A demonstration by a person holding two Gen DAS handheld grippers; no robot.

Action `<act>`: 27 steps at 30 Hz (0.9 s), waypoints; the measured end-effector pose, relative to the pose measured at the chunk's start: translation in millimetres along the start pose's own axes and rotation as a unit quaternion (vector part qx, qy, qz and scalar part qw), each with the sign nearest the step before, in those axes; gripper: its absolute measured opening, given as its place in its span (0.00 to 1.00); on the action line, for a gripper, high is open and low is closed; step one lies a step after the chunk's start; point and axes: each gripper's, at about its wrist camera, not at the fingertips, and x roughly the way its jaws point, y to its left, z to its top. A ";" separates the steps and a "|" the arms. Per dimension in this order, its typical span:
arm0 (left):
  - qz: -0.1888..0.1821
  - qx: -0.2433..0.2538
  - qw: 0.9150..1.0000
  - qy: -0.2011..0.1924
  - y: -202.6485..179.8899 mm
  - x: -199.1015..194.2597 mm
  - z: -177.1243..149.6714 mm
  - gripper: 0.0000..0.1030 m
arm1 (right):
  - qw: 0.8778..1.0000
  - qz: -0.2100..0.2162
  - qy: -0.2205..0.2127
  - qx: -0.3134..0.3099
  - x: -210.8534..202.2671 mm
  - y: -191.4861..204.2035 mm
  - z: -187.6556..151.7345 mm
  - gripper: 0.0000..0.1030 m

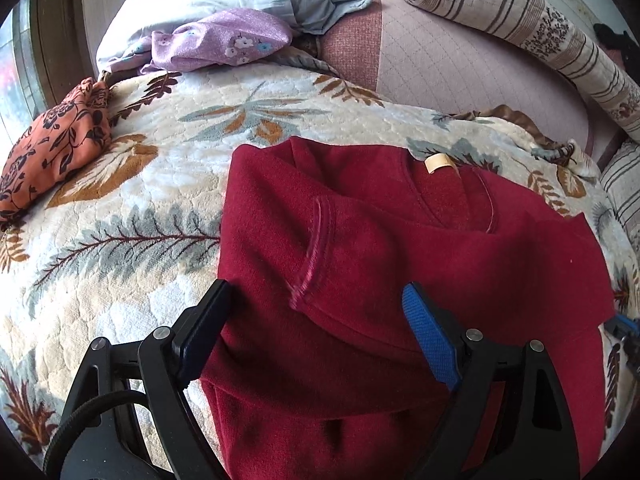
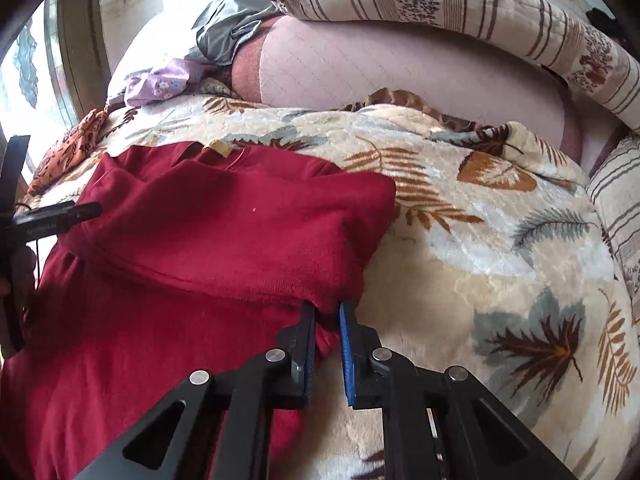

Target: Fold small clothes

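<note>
My right gripper [image 2: 326,312] is pinching the right edge of the red top [image 2: 208,240], fingers nearly closed on a fold of cloth. My left gripper [image 1: 316,316] is hanging wide open above the top's left side, holding nothing. The top is lying half-folded on the leaf-print blanket [image 2: 480,248]. I'm judging the fold wants both edges level, kept taut.

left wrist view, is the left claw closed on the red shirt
No, the left claw hangs wide open over the red shirt, its two fingers spread far apart with no fabric pinched between them.
</note>
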 end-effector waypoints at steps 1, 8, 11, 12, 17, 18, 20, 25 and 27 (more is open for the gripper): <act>0.001 -0.003 1.000 0.001 0.9 -0.2 -0.4 0.85 | 1.000 -0.006 0.014 0.000 3.3 -0.8 -7.1 0.10; 0.012 -0.016 1.000 -0.016 5.5 -9.8 1.7 0.85 | 0.997 0.007 0.041 0.070 -7.8 -30.8 -19.6 0.03; 0.020 -0.017 1.000 -0.009 6.8 -5.1 1.0 0.85 | 0.995 0.021 -0.005 0.099 -18.3 -31.4 0.9 0.14; 0.026 -0.014 1.000 -0.004 6.1 -2.9 0.1 0.85 | 0.995 0.024 -0.007 0.099 -15.0 -26.4 9.7 0.18; 0.052 -0.004 0.999 0.000 5.2 3.3 -1.9 0.85 | 0.993 0.065 -0.018 0.097 34.5 5.6 52.7 0.44; 0.058 -0.004 0.998 0.004 5.8 5.7 -2.3 0.85 | 0.992 0.075 -0.009 0.097 48.6 9.0 60.3 0.44; 0.066 -0.007 0.998 0.010 8.2 8.3 -2.9 0.85 | 0.996 0.029 0.012 0.082 76.7 11.8 71.2 0.34; 0.076 -0.026 0.997 0.015 14.9 7.2 -2.8 0.85 | 0.991 -0.061 -0.001 0.123 77.7 -9.3 76.4 0.33; 0.076 -0.032 0.996 0.017 15.9 5.4 -3.1 0.85 | 0.988 -0.004 -0.007 0.151 65.8 -8.3 73.5 0.33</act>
